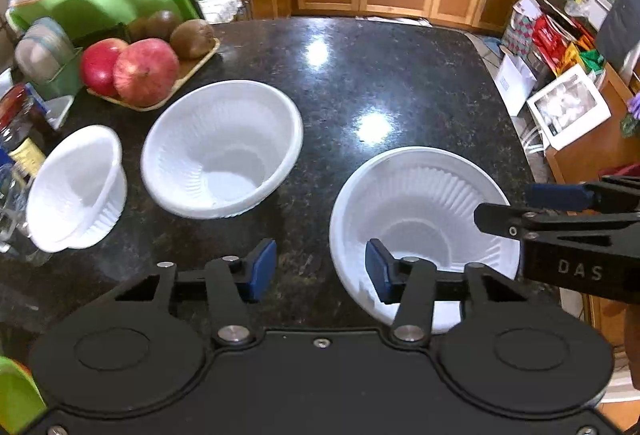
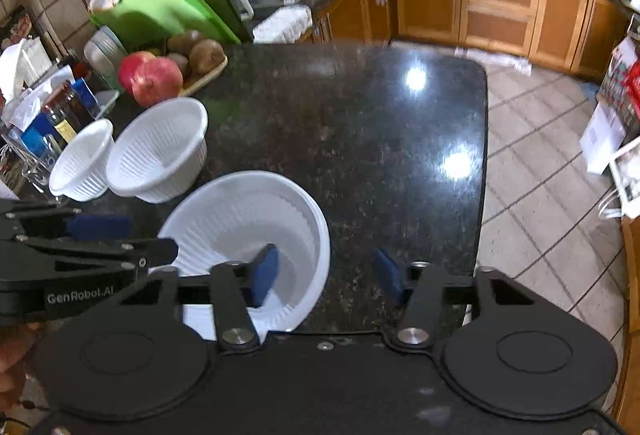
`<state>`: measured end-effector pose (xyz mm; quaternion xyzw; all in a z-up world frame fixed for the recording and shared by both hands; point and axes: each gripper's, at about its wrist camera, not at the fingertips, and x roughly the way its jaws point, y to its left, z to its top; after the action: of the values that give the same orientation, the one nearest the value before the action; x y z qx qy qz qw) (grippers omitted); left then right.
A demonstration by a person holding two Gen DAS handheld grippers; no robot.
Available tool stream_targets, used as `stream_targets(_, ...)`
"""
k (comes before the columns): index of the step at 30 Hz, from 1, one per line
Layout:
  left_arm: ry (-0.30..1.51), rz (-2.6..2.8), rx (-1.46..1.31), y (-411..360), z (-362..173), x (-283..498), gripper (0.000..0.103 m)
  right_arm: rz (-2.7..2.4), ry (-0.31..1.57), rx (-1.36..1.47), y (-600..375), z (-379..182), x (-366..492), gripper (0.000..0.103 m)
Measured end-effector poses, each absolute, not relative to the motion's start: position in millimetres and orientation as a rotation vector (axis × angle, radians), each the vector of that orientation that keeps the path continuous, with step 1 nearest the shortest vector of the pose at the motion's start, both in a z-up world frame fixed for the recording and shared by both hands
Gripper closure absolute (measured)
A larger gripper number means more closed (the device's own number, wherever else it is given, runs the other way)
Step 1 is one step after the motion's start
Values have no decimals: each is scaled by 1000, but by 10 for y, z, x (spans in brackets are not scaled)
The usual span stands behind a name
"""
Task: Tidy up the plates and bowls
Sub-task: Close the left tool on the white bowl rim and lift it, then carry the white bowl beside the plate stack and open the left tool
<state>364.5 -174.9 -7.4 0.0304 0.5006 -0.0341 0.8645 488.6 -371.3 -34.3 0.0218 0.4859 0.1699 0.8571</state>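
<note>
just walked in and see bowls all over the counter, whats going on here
A person is working with two handheld grippers over a dark granite counter. Both straddle the rim of the largest white bowl: the left gripper at its left edge and the right gripper at its right edge. Neither pinches the rim yet. A medium white bowl and a small white bowl sit separately to the left, near a tray of fruit. Nothing is stacked.
</note>
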Motion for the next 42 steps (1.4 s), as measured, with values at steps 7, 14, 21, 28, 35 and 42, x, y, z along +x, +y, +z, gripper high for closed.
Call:
stream_targets(7,1103,-105,75,-1820,-218,3772,65,362,1051,73,-3793,-485,4955,72)
stream_targets(14,1120,-134,67,-1840,-252,3791,79,378,1045,55,-3701,-466,4913,84)
stream_targets(21,1121,-145,69,-1815,-225,3754,85,385,1066,67,-3648,-477,4847,87)
stream_targets(28,1121,-154,91,-1718,-206,3562,85,416,1086,93,-3575,-467,4625,87)
stream_targets(35,1133,-178,99,-1543,-186,3230,84,437,1105,117,-3436,-446,4283,87)
stream_targets(42,1143,-203,113,-1274,-157,2859,84,443,1129,139,-3168,-435,3819,87)
